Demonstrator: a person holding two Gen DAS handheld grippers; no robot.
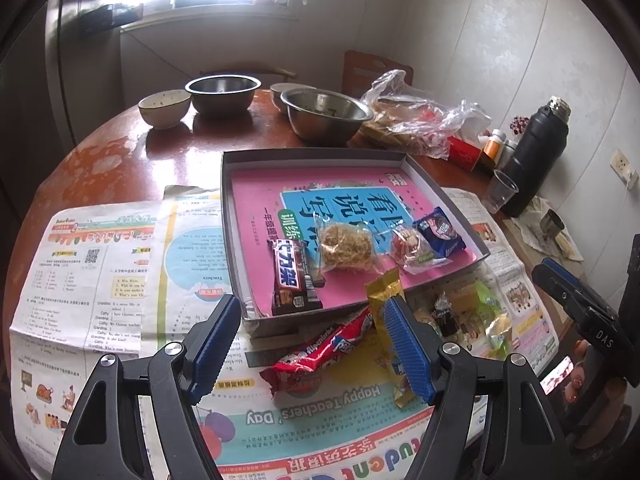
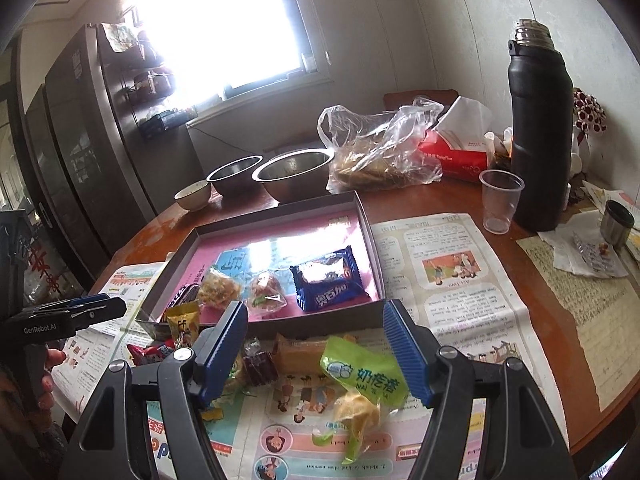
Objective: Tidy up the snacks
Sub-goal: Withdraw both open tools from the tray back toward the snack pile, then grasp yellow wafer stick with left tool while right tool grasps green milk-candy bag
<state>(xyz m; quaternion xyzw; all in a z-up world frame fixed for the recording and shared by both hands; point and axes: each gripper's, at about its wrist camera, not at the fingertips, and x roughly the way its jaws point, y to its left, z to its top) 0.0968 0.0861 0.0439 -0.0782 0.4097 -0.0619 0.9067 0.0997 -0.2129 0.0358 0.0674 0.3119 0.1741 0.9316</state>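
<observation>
Left gripper point(image 1: 312, 344) is being held low over the newspaper point(image 1: 100, 280), jaws spread wide, a crinkly red wrapper point(image 1: 320, 354) lying between them, nothing clamped. Right gripper point(image 2: 316, 350) is likewise being held wide apart above a glossy green packet point(image 2: 364, 372), unclamped. Four snacks are sitting in the shallow cardboard tray point(image 1: 256, 156).

Right gripper point(image 2: 314, 346) hung wide open over the newspaper point(image 2: 460, 280); a green packet point(image 2: 362, 374) and a brown candy point(image 2: 260, 366) lay between its fingers; the tray point(image 2: 370, 224) just behind held a blue packet point(image 2: 328, 280); left gripper point(image 2: 80, 310) sat at the left edge.
</observation>
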